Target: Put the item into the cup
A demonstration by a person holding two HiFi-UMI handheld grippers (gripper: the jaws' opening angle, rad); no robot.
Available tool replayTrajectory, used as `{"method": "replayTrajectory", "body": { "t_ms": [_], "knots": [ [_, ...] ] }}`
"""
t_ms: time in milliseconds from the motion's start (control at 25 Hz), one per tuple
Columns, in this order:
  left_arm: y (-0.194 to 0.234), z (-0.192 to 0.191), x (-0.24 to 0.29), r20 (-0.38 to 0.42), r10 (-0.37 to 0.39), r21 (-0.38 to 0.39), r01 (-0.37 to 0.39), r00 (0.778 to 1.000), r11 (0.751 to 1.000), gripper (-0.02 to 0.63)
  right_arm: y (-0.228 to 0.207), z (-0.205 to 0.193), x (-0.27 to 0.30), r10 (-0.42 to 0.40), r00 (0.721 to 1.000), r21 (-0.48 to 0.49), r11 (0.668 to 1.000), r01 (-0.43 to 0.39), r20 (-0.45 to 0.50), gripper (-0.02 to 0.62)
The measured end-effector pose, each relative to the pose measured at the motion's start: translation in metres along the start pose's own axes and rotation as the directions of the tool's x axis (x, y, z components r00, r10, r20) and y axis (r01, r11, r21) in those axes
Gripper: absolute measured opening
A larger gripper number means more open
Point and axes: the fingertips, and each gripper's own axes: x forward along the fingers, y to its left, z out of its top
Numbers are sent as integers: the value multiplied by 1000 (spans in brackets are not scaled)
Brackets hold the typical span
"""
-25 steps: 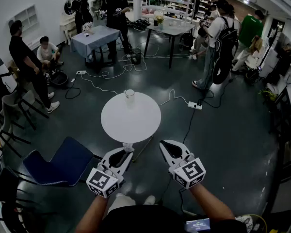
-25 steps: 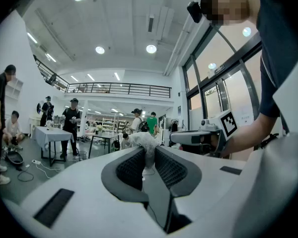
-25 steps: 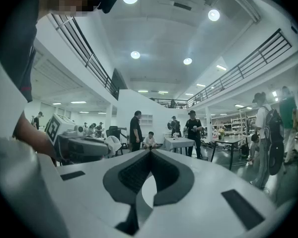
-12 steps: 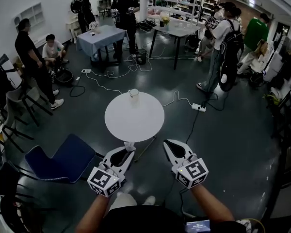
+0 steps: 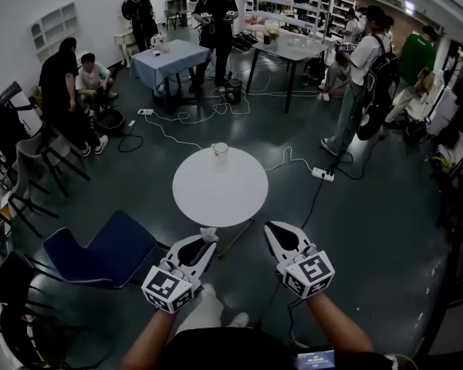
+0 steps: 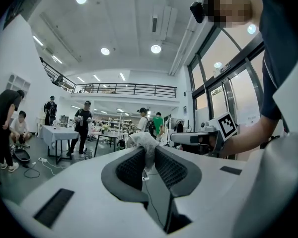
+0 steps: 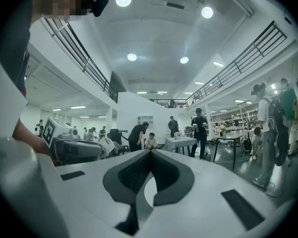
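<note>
White crumpled wad (image 6: 144,141), paper- or cloth-like (cannot tell which), sits pinched between the ribbed dark pads of the left gripper (image 5: 206,240). The jaws stand a narrow way apart, pressed against the wad from both sides. Its upper part bulges out past the tips. The grip reads clearly in the left gripper view, and the head view shows the same white lump at that gripper's tip.

Right gripper (image 5: 272,227): jaws clenched, tips meeting. The right gripper view shows nothing between the pads, and the gripper touches nothing.

Both grippers are held low in front of the person, side by side and apart from each other, tips pointing toward the round white table (image 5: 197,199). In the head view the left gripper's tips and the wad lie just short of the table's near edge, not over the top.

Cup (image 5: 221,151): pale, upright, standing at the far edge of the table, well apart from the wad. The wad is not in it.

Blue chair (image 5: 100,250) stands left of the table on the dark floor, near the left gripper.
</note>
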Motion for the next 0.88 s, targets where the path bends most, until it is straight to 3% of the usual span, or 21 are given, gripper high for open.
{"method": "replayTrajectory", "body": {
  "t_ms": [520,720,880],
  "knots": [
    [41,3,28,0,3,-22,-3,1000,1000,75,-21,-2,47,20,1000,16,1000,-20,-20,17],
    [66,-4,50,-38,10,34,-8,999,999,75,-41,-4,76,20,1000,29,999,-19,-24,17],
    [87,-6,68,-45,9,24,-7,999,1000,75,-57,-7,98,16,999,31,999,-15,-29,15]
  ]
}}
